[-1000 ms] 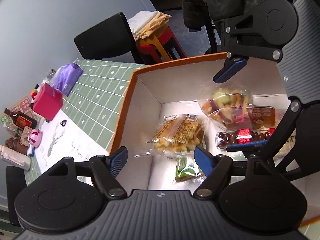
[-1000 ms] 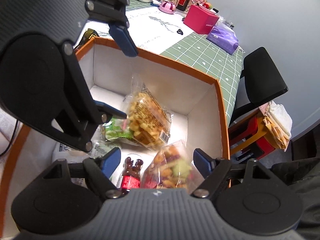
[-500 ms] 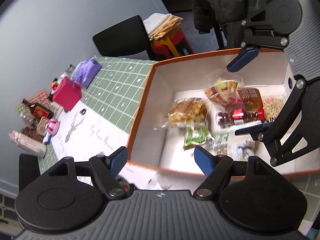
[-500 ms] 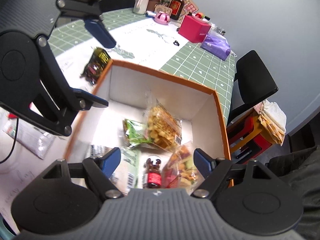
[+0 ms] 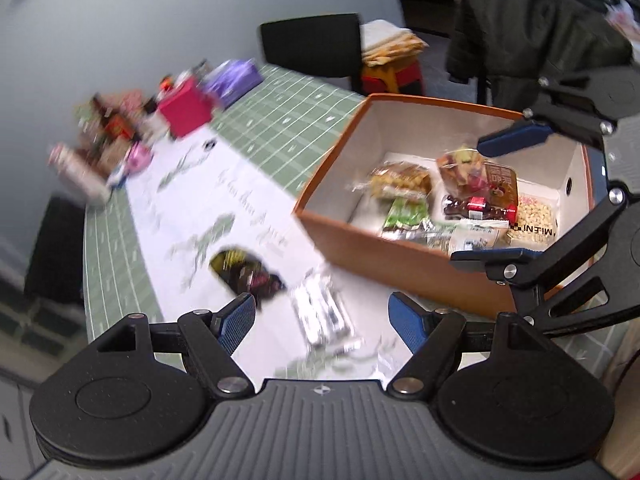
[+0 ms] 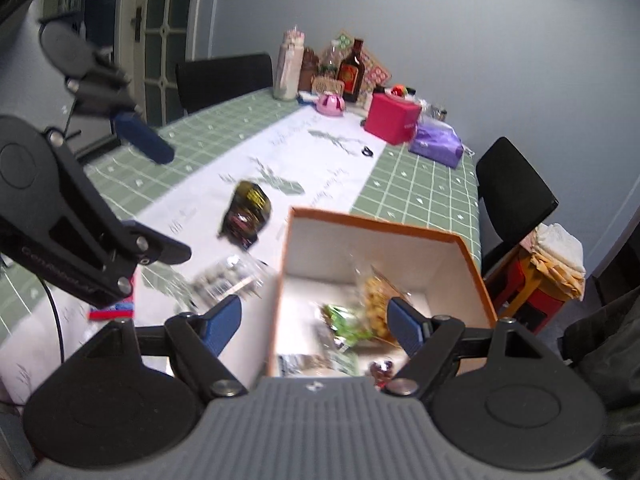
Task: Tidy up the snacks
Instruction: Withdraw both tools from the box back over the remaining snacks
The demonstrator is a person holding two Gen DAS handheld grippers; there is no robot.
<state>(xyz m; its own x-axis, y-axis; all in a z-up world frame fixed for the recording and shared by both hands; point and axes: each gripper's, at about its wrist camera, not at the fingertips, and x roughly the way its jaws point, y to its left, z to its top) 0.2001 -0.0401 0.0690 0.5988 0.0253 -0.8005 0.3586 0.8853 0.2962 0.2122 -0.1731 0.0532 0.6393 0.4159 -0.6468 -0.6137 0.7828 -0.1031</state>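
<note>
Your left tongs (image 5: 322,316) | gaping, empty, above table (image 5: 256,208) | right tongs (image 6: 314,322) | gaping, over orange box (image 6: 472,264) | two packets outside: dark snack packet (image 5: 248,272), clear packet (image 5: 324,312)

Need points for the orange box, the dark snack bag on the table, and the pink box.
orange box (image 5: 400,252), left wrist view, on its near outer wall.
dark snack bag (image 6: 246,216), right wrist view, on the middle of the bag.
pink box (image 6: 392,118), right wrist view, on its front face.

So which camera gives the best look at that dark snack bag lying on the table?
The right wrist view: the dark snack bag lies unobstructed on the white runner, its yellow label visible. The left wrist view shows it blurrier, partly behind a finger of the left gripper.
</note>
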